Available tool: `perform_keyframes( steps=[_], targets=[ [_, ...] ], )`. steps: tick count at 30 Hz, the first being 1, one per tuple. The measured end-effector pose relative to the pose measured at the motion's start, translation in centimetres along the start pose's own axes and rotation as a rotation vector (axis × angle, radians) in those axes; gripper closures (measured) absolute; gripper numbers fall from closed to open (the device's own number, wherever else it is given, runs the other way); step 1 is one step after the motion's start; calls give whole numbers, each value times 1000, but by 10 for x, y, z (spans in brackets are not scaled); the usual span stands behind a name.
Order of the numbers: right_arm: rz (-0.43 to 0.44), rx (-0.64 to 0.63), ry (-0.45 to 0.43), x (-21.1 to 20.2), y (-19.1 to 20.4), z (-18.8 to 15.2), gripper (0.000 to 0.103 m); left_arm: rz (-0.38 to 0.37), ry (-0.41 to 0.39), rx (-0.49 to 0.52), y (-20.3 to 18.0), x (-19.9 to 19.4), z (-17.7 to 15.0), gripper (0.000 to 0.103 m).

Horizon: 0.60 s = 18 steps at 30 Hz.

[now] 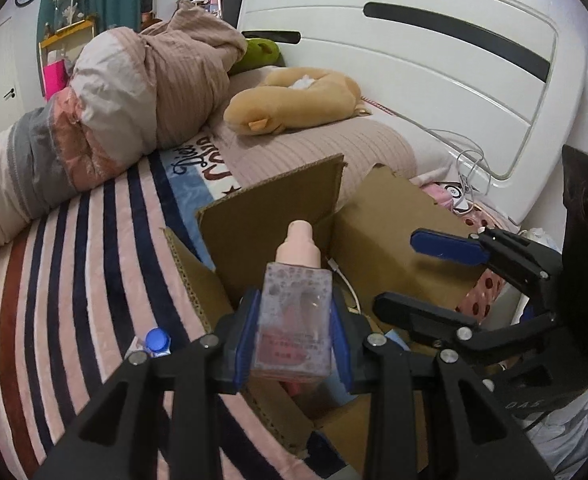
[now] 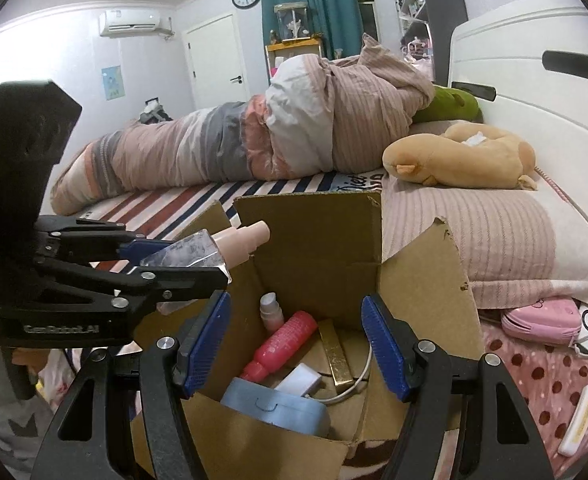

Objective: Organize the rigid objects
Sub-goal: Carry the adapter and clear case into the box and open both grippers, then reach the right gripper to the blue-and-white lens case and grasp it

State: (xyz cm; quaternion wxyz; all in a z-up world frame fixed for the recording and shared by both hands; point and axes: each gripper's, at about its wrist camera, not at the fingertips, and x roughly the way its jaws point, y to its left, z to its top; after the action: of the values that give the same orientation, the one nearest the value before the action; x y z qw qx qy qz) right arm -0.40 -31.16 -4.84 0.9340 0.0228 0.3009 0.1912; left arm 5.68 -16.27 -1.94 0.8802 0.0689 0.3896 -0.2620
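Left gripper (image 1: 292, 344) jaws clamp the flat sides of a clear bottle (image 1: 292, 320) at frame centre, above the box (image 2: 314, 240); likely light, stiff, slick plastic; right gripper (image 2: 296, 346) jaws wide, empty.

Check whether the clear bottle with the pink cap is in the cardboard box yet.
Not yet. The clear bottle is clamped in the left gripper, held above the open cardboard box.
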Motion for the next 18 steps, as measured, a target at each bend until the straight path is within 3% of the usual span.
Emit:
perform_keyframes(
  steps=[12,16,18],
  targets=[
    [-31,-4,-9,-12,0,0,36,-26,-45,-47,8,-19,3,72],
    [-31,1,-13,-16,3,3,36,-33,-99,-84,19,-39,2,52],
    [-29,-10,-22,-20,9,6,36,-22,-135,-100,29,-53,-1,49]
  ],
)
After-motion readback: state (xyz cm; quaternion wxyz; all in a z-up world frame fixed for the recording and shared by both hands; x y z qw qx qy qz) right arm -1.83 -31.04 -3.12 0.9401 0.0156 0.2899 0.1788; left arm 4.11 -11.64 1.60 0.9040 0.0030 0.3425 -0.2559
